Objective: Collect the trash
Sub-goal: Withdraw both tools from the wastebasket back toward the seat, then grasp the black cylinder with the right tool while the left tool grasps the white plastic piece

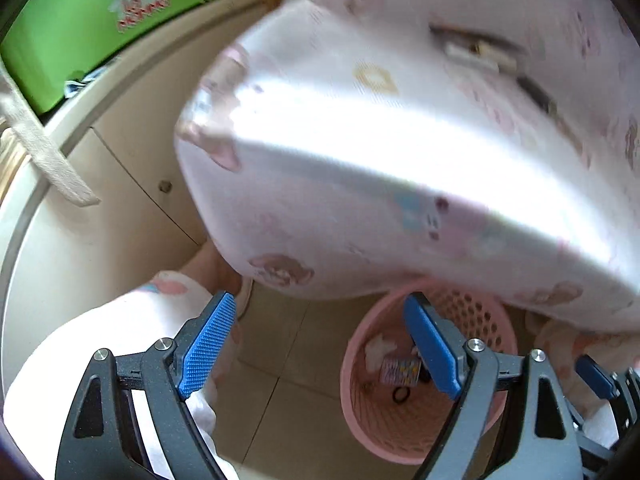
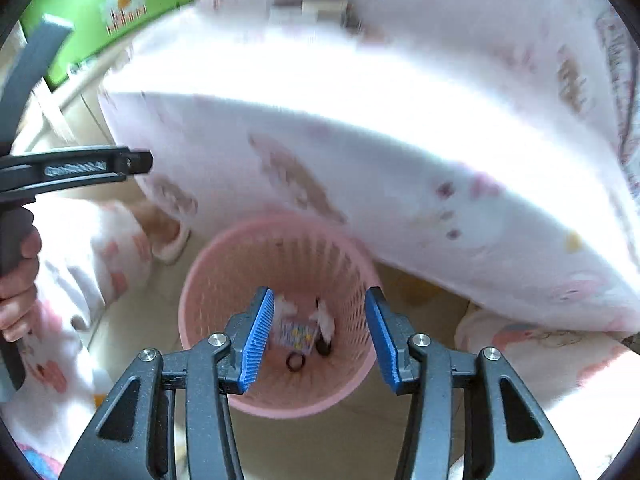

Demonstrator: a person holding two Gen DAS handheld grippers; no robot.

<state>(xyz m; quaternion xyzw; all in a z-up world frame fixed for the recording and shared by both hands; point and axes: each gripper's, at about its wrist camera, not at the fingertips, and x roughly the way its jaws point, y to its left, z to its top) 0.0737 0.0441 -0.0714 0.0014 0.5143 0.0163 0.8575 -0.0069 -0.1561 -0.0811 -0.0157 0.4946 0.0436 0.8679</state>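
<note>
A pink perforated basket [image 1: 400,424] [image 2: 240,264] stands on the tiled floor. In it lie a colourful wrapper [image 1: 400,370] [image 2: 298,334], white tissue [image 1: 380,350] [image 2: 326,316] and a black ring [image 1: 401,394] [image 2: 295,361]. My right gripper [image 2: 320,294] hangs open straight above the basket, with nothing between its blue pads [image 2: 256,340]. My left gripper [image 1: 320,300] is open and empty too, over the floor at the basket's left rim. A hand [image 2: 16,280] holds the left gripper's handle at the left edge of the right wrist view.
A bed edge in white-pink patterned cloth [image 1: 360,160] [image 2: 360,160] overhangs the basket from behind. A green box with a daisy [image 1: 80,20] [image 2: 100,0] sits at the top left. The person's pyjama leg [image 1: 120,340] and slippered foot [image 2: 168,240] stand left of the basket.
</note>
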